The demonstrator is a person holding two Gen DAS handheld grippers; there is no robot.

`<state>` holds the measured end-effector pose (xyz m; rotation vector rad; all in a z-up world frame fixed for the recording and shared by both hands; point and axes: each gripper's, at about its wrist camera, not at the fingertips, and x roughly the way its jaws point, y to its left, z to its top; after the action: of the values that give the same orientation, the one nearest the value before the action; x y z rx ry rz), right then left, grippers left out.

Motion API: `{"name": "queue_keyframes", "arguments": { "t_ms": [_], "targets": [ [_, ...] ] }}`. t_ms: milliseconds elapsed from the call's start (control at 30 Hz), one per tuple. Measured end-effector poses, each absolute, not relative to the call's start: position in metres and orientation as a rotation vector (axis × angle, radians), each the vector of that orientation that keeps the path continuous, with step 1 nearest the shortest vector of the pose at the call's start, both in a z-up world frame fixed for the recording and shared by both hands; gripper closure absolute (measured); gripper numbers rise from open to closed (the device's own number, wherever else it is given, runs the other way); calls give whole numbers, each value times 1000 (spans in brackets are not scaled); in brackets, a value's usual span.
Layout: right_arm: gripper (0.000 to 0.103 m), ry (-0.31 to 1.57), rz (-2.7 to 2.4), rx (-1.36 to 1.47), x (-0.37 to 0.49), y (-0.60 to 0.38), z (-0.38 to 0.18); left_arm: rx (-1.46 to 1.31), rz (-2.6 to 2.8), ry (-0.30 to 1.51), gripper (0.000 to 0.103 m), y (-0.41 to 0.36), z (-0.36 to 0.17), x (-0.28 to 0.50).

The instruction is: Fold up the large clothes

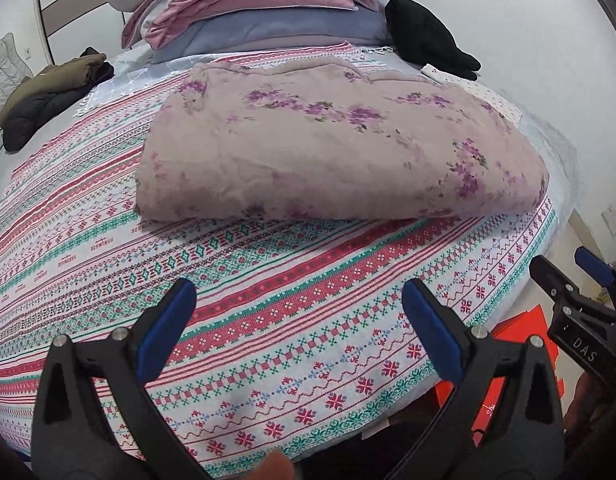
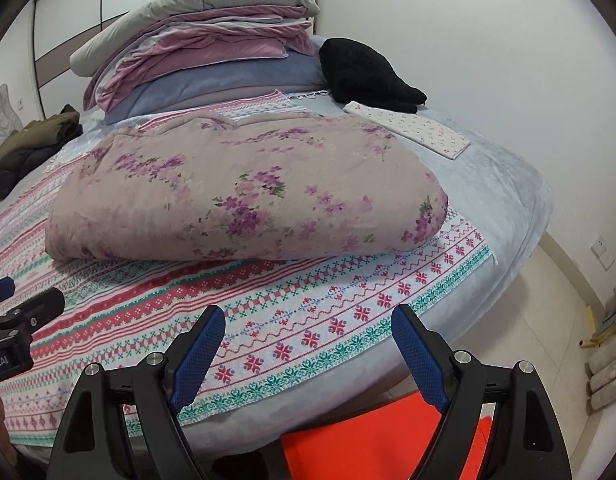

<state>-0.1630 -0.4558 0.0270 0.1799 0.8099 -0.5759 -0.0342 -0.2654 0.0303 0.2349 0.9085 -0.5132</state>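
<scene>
Where the patterned bedspread [image 1: 267, 312] covers the bed, a floral quilted garment [image 1: 332, 148] lies folded into a thick bundle near the middle, its rolled fold facing the foot edge. Left gripper [image 1: 297, 328]: fingers spread wide, blue pads [image 1: 167, 328] bare, holding nothing, poised above the bedspread at the foot edge and well short of the bundle. Right gripper [image 2: 305, 356]: fingers likewise wide apart, pads [image 2: 418, 356] empty, over the foot corner of the bed on the right, clear of the garment. Each gripper appears at the margin of the other's view. Behind the bundle, at the head edge, a stack of pink, grey and blue bedding [image 2: 203, 52]; beside it a black garment [image 2: 364, 72] and a small-print folded cloth [image 2: 412, 128] toward the right edge. An olive and dark jacket [image 1: 47, 96] rests at the left edge. Below the foot edge, an orange-red object [image 2: 372, 440] on the floor.
</scene>
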Motion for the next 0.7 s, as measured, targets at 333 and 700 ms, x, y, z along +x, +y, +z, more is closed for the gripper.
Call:
{"name": "queue_keyframes", "arguments": {
  "t_ms": [333, 700],
  "targets": [
    [17, 816, -572, 169, -161, -455, 25, 246, -531, 921, 1, -270, 29, -37],
    [17, 817, -568, 165, -160, -454, 26, 246, -544, 922, 1, -272, 33, -41]
  ]
}}
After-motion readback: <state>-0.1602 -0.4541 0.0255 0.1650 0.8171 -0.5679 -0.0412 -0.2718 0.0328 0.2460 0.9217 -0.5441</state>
